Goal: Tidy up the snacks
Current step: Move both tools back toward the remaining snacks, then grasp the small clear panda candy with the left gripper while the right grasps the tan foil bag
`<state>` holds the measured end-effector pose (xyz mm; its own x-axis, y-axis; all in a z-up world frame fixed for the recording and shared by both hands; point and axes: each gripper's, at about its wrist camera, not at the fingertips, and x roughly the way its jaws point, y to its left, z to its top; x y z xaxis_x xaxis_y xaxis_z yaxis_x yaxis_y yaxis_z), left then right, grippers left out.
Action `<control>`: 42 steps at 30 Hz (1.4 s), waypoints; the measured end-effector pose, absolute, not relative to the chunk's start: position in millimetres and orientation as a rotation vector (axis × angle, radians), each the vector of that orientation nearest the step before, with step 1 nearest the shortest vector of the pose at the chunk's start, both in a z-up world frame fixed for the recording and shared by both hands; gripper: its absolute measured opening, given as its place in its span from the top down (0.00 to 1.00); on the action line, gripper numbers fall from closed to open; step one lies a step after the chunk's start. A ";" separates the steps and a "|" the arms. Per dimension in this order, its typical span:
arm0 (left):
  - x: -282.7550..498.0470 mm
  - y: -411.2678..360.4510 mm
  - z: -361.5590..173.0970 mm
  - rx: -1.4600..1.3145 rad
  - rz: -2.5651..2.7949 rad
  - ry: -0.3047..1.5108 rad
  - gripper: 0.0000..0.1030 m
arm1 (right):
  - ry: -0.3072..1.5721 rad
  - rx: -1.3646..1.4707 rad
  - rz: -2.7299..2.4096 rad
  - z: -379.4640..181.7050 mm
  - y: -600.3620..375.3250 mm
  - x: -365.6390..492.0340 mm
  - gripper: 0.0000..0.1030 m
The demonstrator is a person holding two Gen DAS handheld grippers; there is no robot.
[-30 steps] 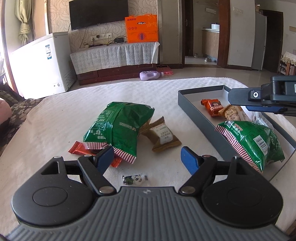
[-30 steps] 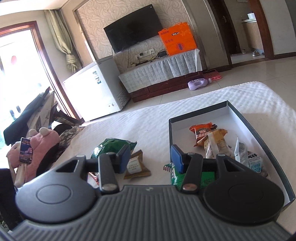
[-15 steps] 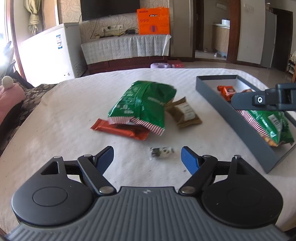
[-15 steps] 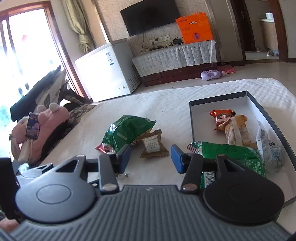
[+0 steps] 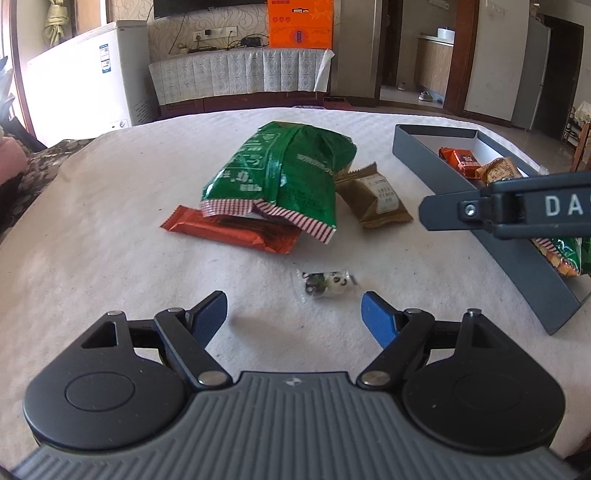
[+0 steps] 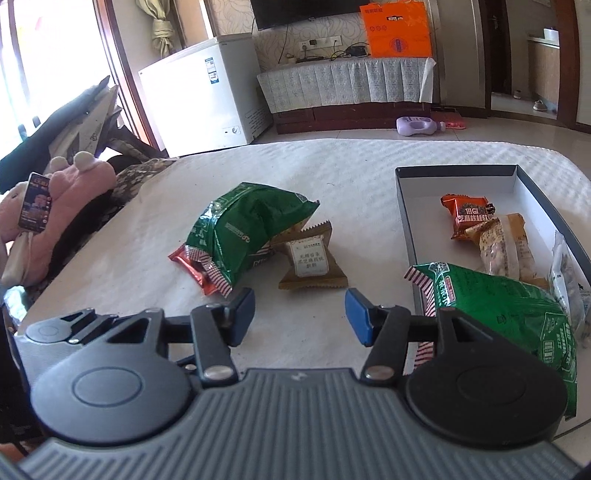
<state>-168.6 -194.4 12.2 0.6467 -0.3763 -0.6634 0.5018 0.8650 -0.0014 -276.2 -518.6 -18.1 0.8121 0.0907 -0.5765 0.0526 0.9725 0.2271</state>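
Note:
On the white cloth lie a green snack bag, a red bar half under it, a brown packet and a small panda candy. The grey box at the right holds another green bag, an orange packet and several small packs. My left gripper is open, just short of the panda candy, nothing between its fingers. My right gripper has its jaws opening and empty, short of the brown packet; its side shows over the box.
A white chest freezer and a cloth-covered TV bench with an orange carton stand beyond the table. A pink plush toy and dark clutter sit off the table's left edge. A purple bottle lies on the floor.
Both grippers have swung left and lower towards the loose snacks. The right jaws stand wider. The green bag in the box has passed from between the right fingers to their right.

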 end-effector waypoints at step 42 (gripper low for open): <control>-173.3 -210.3 18.1 0.158 -0.586 0.658 0.66 | 0.661 0.151 -0.002 1.6 -528.2 -257.5 0.59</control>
